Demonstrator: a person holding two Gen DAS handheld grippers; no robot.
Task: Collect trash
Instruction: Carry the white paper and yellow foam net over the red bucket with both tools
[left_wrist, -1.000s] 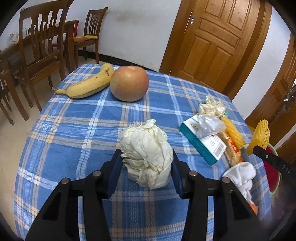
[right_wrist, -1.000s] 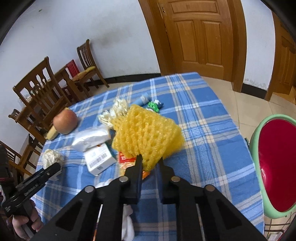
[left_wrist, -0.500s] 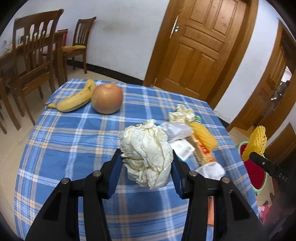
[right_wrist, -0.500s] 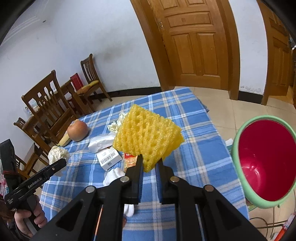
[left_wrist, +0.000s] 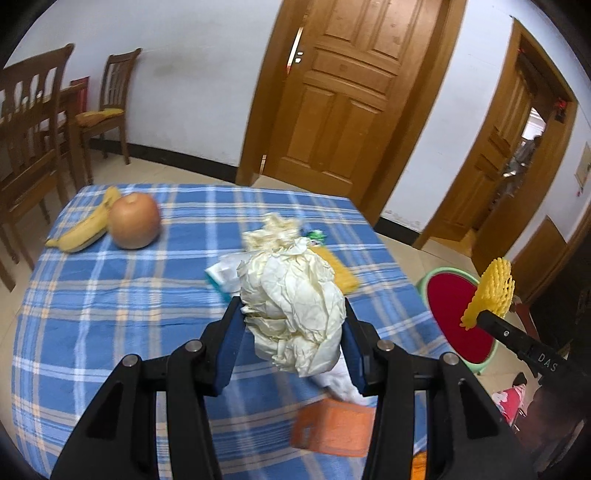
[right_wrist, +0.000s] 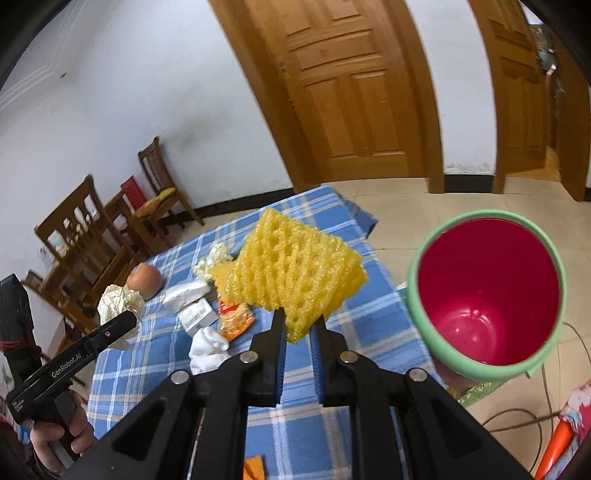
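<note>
Left wrist: my left claw (left_wrist: 293, 328) pinches a crumpled cream paper ball (left_wrist: 291, 306), held above the blue plaid table (left_wrist: 110, 314).

Right wrist: my right claw (right_wrist: 298, 328) clamps a yellow foam fruit net (right_wrist: 291, 269), left of the red bin with green rim (right_wrist: 487, 291).

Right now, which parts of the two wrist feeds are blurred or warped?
Left wrist view: the tablecloth and litter behind the sharp crumpled paper are motion-smeared, and the door frames bow from fisheye. Right wrist view: the yellow foam net is crisp, the bin only slightly soft, the doors curved.
</note>
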